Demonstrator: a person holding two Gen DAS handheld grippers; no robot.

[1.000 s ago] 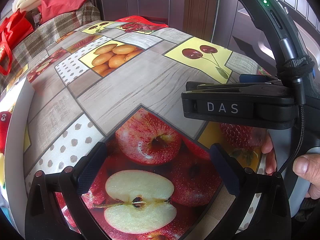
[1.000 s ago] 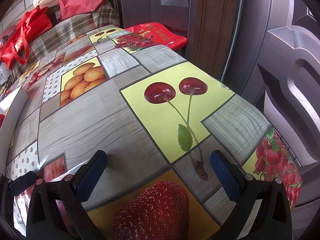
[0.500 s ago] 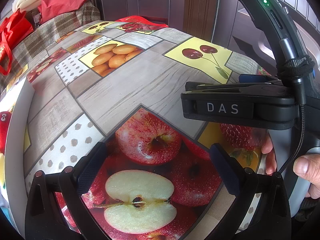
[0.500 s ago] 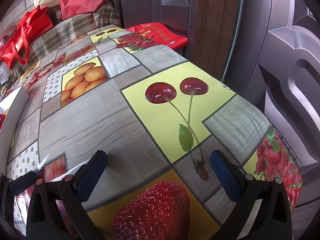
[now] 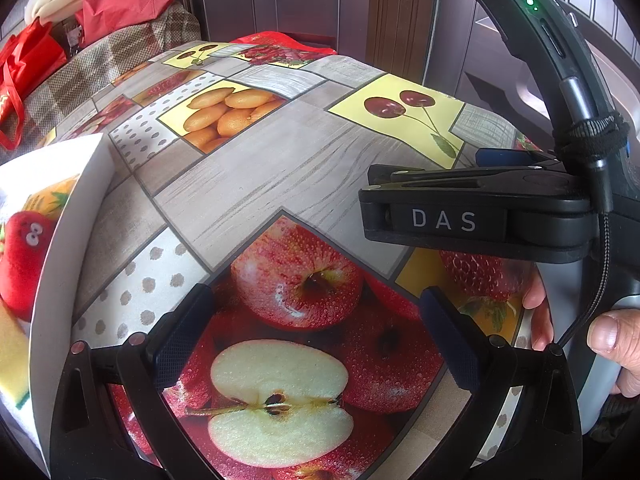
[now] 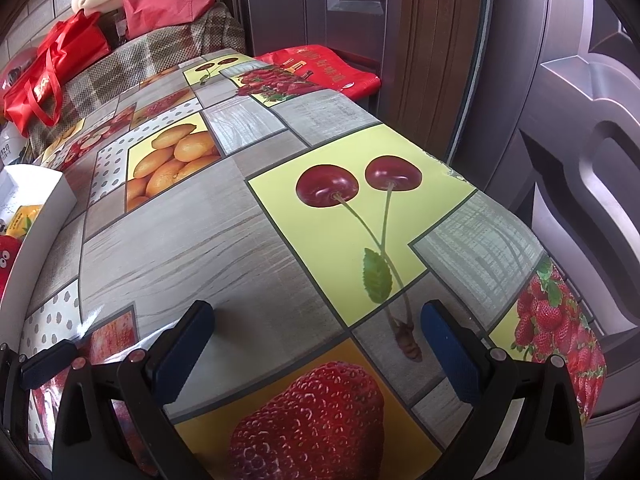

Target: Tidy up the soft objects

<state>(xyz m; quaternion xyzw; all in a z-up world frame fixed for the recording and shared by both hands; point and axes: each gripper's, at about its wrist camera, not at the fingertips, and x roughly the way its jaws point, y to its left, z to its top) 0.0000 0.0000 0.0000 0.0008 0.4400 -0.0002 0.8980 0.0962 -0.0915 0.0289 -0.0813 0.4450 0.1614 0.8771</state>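
A white box (image 5: 66, 240) stands at the table's left edge. Inside it I see a red plush toy with eyes (image 5: 20, 252) and yellow soft items (image 5: 12, 356). The box (image 6: 44, 204) and the red plush (image 6: 6, 256) also show at the left of the right wrist view. My left gripper (image 5: 316, 336) is open and empty, low over the apple print. My right gripper (image 6: 316, 344) is open and empty over the strawberry print; its body (image 5: 472, 220) shows at the right of the left wrist view, held by a hand.
The table wears a fruit-print oilcloth (image 6: 192, 248). A plaid-covered seat (image 6: 132, 64) with red bags (image 6: 48, 72) lies beyond the far end. A red bag (image 6: 320, 68) sits by the dark wooden doors (image 6: 560, 120) on the right.
Both views have shifted slightly so that more of the white box and the red plush shows at the left. Both grippers stay open and empty.
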